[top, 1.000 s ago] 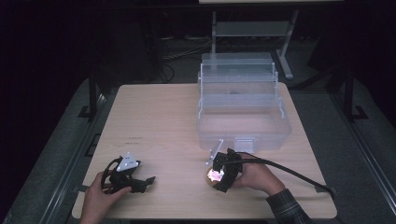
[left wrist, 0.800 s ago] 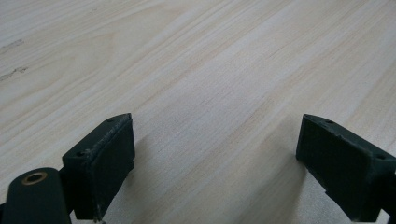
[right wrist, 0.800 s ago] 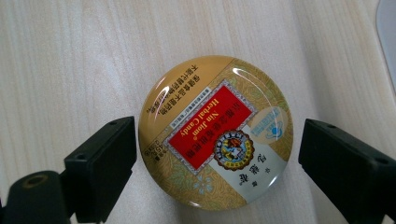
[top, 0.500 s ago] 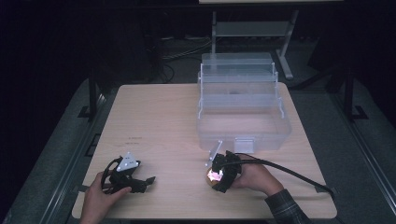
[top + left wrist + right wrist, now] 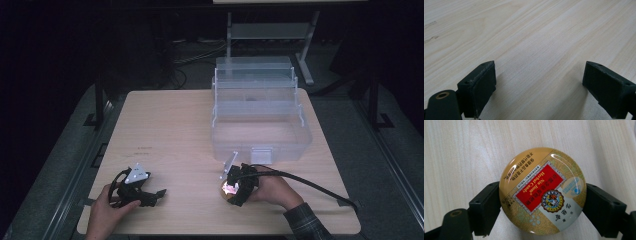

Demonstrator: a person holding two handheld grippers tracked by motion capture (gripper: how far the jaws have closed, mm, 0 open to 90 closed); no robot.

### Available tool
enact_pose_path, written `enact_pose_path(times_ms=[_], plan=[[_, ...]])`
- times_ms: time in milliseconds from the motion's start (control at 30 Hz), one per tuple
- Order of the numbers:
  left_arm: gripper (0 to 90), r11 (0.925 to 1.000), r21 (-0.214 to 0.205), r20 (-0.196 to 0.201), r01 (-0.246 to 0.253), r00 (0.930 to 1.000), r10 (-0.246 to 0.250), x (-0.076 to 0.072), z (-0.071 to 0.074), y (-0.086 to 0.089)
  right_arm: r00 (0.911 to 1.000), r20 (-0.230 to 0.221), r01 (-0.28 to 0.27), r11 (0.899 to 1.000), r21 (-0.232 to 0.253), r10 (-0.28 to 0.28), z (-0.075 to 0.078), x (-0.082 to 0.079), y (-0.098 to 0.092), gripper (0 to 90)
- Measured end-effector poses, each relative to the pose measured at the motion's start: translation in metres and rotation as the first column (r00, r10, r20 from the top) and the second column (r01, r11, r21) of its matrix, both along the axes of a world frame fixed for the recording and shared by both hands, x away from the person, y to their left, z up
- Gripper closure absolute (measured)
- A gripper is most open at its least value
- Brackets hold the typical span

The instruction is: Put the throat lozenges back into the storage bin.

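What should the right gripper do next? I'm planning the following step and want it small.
Probably lift the round candy tin straight up off the table. The right gripper has just been closing, its pads now press both sides of the tin, and the clear box stands open just beyond.

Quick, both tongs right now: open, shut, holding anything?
Left tongs: open, nothing between the jaws, over bare table.
Right tongs: have just been closing, now shut on the round candy tin.

Black hand-held gripper (image 5: 230,189) (thick black cable trailing), grey three-cornered plate, dark plaid sleeve (image 5: 309,225)
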State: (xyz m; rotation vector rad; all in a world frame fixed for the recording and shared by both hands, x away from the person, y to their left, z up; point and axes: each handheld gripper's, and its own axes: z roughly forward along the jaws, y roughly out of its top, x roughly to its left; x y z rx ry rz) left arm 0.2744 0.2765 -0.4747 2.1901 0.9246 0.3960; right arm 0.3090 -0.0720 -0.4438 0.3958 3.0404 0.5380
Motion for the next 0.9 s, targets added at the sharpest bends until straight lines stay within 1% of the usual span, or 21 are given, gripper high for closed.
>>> enact_pose_path(times_ms=[333, 600, 900], plan=[[10.7, 1.0, 0.002, -0.001, 0.001, 1.0, -0.001, 0.0, 0.0, 0.0, 1.0, 0.002, -0.003, 1.0, 0.001, 0.003, 0.001, 0.0, -0.001, 19.3], [10.7, 1.0, 0.0, 0.0, 0.0, 1.0, 0.0, 0.0, 0.0, 0.0, 0.9999, 0.01, 0.003, 1.0, 0.015, -0.003, 0.007, 0.0, -0.004, 19.4], [10.7, 1.0, -0.002, 0.0, -0.002, 1.0, 0.002, 0.0, 0.0, 0.0, 1.0, 0.001, 0.01, 1.0, 0.025, -0.01, 0.014, -0.002, -0.008, 19.6]])
